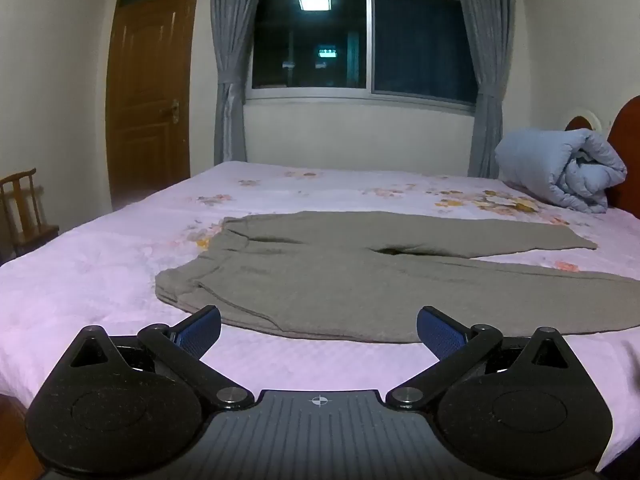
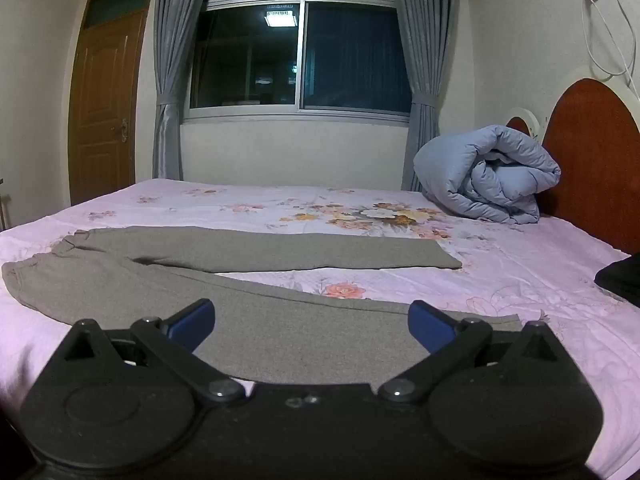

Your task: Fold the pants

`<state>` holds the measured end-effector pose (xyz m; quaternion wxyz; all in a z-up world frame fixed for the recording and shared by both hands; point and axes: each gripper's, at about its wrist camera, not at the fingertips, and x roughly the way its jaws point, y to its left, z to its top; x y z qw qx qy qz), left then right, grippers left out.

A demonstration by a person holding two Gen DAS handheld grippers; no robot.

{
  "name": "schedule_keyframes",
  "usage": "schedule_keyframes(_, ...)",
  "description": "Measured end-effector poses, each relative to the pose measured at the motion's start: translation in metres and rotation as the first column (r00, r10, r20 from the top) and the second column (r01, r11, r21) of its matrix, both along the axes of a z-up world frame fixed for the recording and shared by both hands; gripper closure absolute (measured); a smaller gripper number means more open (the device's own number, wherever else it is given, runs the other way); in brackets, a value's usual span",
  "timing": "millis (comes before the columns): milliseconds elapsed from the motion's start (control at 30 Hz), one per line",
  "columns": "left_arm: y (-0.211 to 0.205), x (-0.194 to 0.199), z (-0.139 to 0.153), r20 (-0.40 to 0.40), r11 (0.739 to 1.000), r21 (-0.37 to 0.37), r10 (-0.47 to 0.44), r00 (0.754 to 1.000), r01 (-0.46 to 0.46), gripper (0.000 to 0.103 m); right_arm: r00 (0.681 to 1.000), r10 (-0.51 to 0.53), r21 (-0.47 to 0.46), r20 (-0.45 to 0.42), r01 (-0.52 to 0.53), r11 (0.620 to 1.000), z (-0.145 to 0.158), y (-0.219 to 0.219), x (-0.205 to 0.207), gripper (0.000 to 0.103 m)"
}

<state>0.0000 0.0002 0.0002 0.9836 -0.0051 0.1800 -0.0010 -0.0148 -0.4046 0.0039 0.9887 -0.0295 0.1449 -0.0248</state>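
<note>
Pants [image 1: 340, 276] flat, just beyond both hand-held grippers.

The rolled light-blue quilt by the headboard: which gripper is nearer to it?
Right. The right gripper faces the leg end, toward the rolled light-blue quilt; the left gripper faces the waistband end, farther away.

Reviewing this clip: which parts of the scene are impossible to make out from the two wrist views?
- Grey knit pants: in the left wrist view the near leg runs off the right edge; in the right wrist view the open right gripper hides its near edge.
- Black object at the right edge of the right wrist view: cut off, unidentifiable.
- Wooden chair: cut by the left edge.
- Outside the dark window: only reflections.
</note>
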Motion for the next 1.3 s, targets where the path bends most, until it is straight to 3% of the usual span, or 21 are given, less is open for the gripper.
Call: schedule_keyframes(1300,0.0035,0.0001,-0.0021,0.005,1.0,0.016,0.0,1.0,-0.001,0.0,1.0,0.0,-0.002,-0.006,0.0,1.0,0.0001,0.0004,0.0,0.006)
